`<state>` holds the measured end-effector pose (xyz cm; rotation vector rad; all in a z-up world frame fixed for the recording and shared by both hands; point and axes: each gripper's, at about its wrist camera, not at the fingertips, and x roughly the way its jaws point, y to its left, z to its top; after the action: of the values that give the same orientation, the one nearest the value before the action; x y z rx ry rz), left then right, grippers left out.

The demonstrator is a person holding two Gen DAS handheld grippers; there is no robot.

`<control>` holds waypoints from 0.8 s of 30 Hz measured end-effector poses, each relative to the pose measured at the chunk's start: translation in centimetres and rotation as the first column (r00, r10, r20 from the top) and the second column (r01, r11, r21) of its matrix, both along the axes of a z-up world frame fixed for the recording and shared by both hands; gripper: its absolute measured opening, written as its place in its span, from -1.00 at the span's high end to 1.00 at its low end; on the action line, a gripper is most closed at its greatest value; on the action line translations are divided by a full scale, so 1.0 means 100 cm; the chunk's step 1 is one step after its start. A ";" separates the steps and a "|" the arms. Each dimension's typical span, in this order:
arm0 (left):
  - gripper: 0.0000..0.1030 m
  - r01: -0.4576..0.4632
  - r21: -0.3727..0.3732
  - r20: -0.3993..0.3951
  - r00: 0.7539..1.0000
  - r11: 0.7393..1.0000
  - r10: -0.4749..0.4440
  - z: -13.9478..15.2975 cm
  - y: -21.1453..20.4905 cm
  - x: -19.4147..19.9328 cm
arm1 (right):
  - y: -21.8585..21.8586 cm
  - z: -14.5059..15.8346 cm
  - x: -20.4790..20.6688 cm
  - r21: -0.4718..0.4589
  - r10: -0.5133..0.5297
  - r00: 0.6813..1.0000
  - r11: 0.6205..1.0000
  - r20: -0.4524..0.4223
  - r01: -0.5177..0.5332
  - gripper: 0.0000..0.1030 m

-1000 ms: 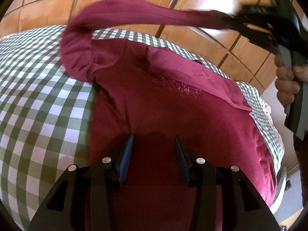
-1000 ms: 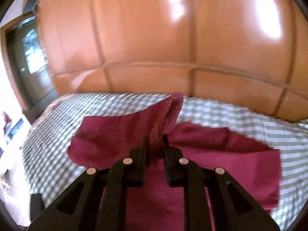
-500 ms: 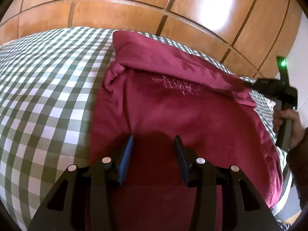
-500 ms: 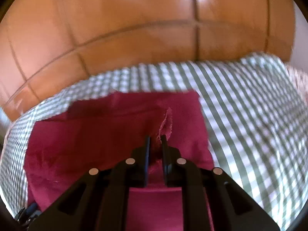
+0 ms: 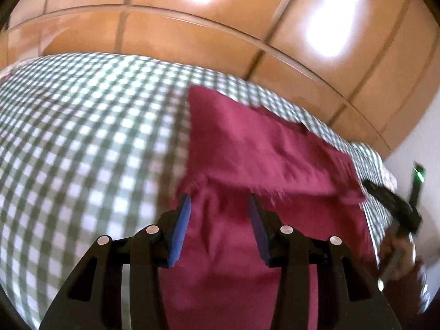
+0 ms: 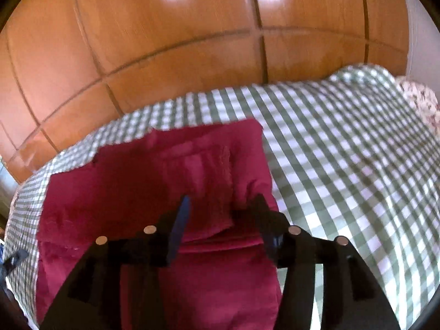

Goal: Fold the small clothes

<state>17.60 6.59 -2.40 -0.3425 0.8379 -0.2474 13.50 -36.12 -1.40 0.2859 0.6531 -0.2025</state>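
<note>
Item: maroon garment (image 6: 154,187), small, lying on a bed with a green-and-white checked cover (image 6: 343,165), partly folded; one folded-over flap (image 6: 211,181) rests on top of the main panel.

Position relative to right tool (image 6: 220,220): directly ahead of and beneath the fingertips, the flap's near edge lying between them. Jaws are opening; the pads do not appear to press the cloth, though motion blur makes this uncertain.

Position relative to left tool (image 5: 220,220): garment directly below and ahead, fringed fold edge (image 5: 247,187) just beyond the tips. Jaws parted, nothing gripped.

Long axis: runs away from both tools toward the wooden wardrobe panels (image 6: 165,55).

Nearer hand: judged the right, its tips at the flap.

Markings: no brand, label or legible writing visible.
</note>
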 end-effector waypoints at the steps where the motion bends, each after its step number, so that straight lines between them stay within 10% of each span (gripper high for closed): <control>1: 0.17 -0.018 -0.021 -0.010 1.000 1.000 0.017 0.001 0.005 0.009 | 0.004 0.004 0.002 -0.005 0.019 1.000 1.000 0.008 -0.019 -0.09; 3: -0.18 -0.038 -0.069 -0.045 0.998 0.997 0.035 -0.001 0.015 0.031 | 0.017 0.007 0.006 -0.027 0.063 0.998 0.998 0.007 -0.063 -0.14; 13: -0.22 -0.104 -0.225 -0.218 0.974 0.969 0.053 -0.031 0.026 0.131 | 0.032 -0.018 0.043 -0.033 0.088 0.993 0.995 -0.075 -0.091 -0.27; 17: 0.19 -0.081 -0.235 -0.226 0.974 0.969 0.026 -0.035 0.014 0.156 | 0.028 -0.025 0.050 -0.029 0.087 0.993 0.996 -0.086 -0.090 -0.29; 24: 0.72 -0.025 0.174 -0.081 0.996 0.984 0.039 -0.026 -0.028 0.175 | 0.043 -0.040 0.059 -0.085 0.095 0.989 0.991 -0.115 -0.105 -0.43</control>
<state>35.11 3.77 -5.00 -0.2044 0.9296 -0.1295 19.43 -31.79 -5.44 0.1541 0.7643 -0.1520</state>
